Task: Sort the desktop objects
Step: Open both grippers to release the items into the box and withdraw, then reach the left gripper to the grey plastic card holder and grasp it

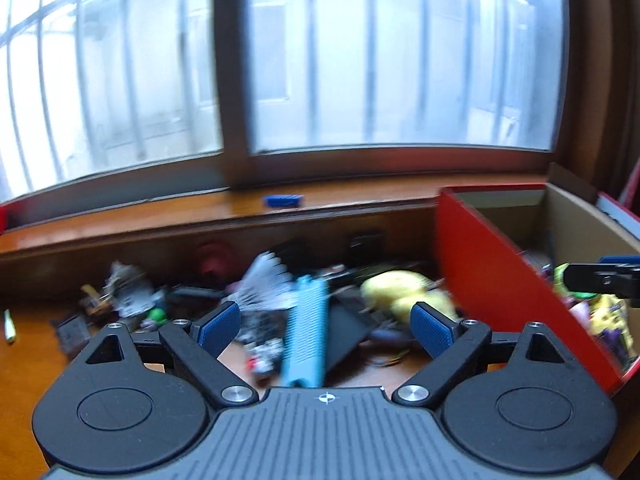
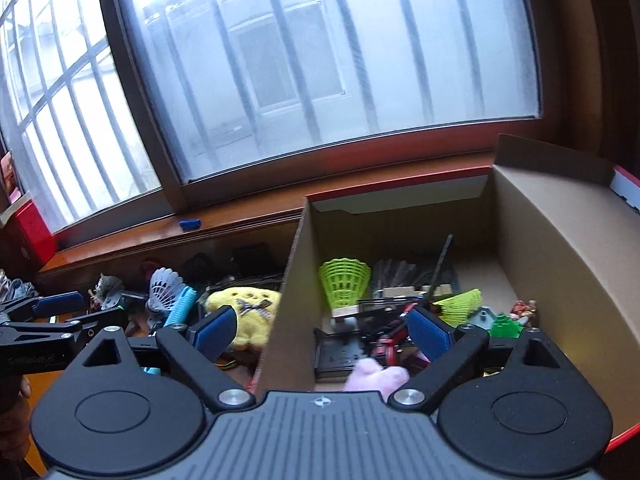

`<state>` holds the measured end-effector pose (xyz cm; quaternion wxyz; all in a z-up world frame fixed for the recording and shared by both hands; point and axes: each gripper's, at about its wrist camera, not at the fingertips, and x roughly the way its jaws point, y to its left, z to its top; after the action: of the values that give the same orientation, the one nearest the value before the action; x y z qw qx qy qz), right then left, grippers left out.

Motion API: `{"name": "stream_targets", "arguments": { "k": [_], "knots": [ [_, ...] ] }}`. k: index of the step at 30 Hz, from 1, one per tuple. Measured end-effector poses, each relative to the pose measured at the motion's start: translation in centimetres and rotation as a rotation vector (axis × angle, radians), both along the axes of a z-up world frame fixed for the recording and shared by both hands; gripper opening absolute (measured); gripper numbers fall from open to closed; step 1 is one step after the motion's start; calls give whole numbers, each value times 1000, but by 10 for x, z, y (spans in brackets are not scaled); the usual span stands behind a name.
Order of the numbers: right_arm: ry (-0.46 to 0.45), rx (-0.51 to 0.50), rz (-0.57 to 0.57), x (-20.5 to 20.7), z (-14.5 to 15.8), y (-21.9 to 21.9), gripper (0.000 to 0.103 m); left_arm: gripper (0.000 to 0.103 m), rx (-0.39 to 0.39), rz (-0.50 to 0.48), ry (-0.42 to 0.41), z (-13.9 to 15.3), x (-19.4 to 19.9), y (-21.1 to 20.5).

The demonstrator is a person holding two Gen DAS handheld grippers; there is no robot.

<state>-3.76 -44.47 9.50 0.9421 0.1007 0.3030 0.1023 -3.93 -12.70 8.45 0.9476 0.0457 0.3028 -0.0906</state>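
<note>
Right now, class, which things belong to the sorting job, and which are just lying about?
In the job:
cardboard box
yellow plush toy
light blue comb
green shuttlecock
left gripper, jaws open
right gripper, jaws open

Lying about:
blue block on windowsill
window

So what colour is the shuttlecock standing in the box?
Neon green shuttlecock with a pale base, clearest in the right wrist view.

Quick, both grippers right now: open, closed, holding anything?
Left gripper: open, holding nothing, above the desk clutter.
Right gripper: open, holding nothing, over the cardboard box.
</note>
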Motion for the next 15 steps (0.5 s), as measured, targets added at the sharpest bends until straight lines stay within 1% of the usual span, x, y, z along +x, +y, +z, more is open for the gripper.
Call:
{"name": "stream_targets", "arguments": {
  "k": [3, 5, 9, 11, 13, 15],
  "knots": [
    [-16, -44, 36, -9, 6, 51, 94, 92, 8, 33, 24, -9, 3, 51],
    [-3, -48, 40, -12, 8, 89, 94, 92, 24, 53, 12, -13, 2, 89],
    [31, -42, 104, -10, 2, 171, 93, 92, 87, 124, 4, -25, 4, 157],
    [50, -52, 151, -6, -5, 212, 90, 92, 111, 170, 13, -31, 4, 188],
    [69, -55, 207, -2, -13, 252, 88, 92, 118, 205, 18, -36, 4, 216],
    [86, -53, 290, 10, -20, 292, 88, 92, 133, 246, 24, -43, 5, 245]
  ]
}}
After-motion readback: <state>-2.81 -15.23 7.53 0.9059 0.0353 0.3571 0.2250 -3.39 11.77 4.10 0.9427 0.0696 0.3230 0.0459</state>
